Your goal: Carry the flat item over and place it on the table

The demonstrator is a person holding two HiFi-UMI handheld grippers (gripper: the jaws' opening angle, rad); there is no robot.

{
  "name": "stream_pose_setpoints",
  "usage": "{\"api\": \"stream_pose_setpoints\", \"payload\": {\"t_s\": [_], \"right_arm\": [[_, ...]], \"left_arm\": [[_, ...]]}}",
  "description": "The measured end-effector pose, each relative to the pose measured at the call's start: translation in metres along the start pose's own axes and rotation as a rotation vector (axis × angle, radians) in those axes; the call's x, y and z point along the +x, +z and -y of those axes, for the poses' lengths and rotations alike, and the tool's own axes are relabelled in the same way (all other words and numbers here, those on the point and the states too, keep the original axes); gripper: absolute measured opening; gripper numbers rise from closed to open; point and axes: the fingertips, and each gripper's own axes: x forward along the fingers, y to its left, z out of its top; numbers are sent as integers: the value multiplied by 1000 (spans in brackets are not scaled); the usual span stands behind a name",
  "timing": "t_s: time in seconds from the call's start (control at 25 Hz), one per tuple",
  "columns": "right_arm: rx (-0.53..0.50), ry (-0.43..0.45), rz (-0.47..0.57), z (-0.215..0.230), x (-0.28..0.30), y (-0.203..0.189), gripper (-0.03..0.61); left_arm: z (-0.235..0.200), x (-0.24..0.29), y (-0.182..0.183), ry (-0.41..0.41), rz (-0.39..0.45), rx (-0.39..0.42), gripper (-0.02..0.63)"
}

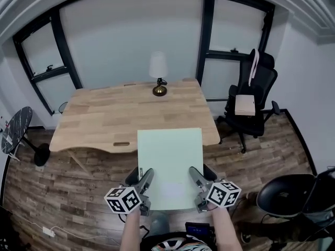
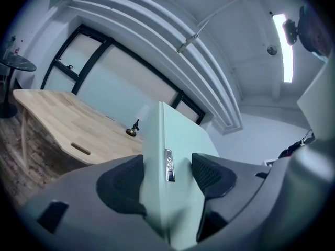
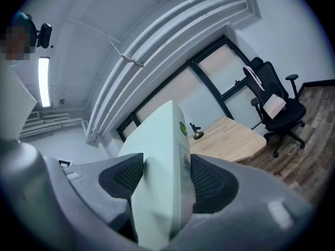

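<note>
Pale-green panel (image 1: pixel 170 158) is up in the air, near edge pinched tight by the left gripper (image 1: pixel 145 178) and right gripper (image 1: pixel 196 177), far edge seemingly over the front edge of the table (image 1: pixel 99 119), so probably carry it level and lower both sides evenly, short of the lamp (image 1: pixel 158 73).

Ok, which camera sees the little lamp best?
The head view: the lamp stands whole on the table, shade and base both clear. Both gripper views show it tiny and far off, beside the flat green box.

Grey hand-held grippers (image 1: pixel 148 173), black-white marker cubes (image 1: pixel 124 200)
</note>
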Motion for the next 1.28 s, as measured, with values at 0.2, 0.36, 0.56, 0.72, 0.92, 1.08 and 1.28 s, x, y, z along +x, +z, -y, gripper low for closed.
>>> {"api": "stream_pose_setpoints", "payload": {"t_s": [0.2, 0.36, 0.56, 0.72, 0.92, 1.08, 1.28], "right_arm": [[20, -25, 2, 33, 65, 17, 264], [26, -50, -7, 57, 132, 38, 264], [47, -83, -22, 85, 211, 60, 264], [55, -96, -24, 97, 266, 75, 264], [64, -117, -15, 110, 309, 86, 264], [75, -127, -22, 120, 328, 89, 264], [89, -125, -17, 132, 345, 97, 264]], "left_arm": [[-39, 65, 23, -16, -28, -8, 287], [-79, 126, 52, -20, -53, -27, 287], [-127, 196, 86, -26, -90, -44, 287], [-162, 238, 114, -41, -101, -58, 287], [-188, 275, 134, -58, -117, -53, 287], [-201, 293, 139, -56, -132, -60, 287], [-207, 313, 147, -58, -136, -54, 286]]}}
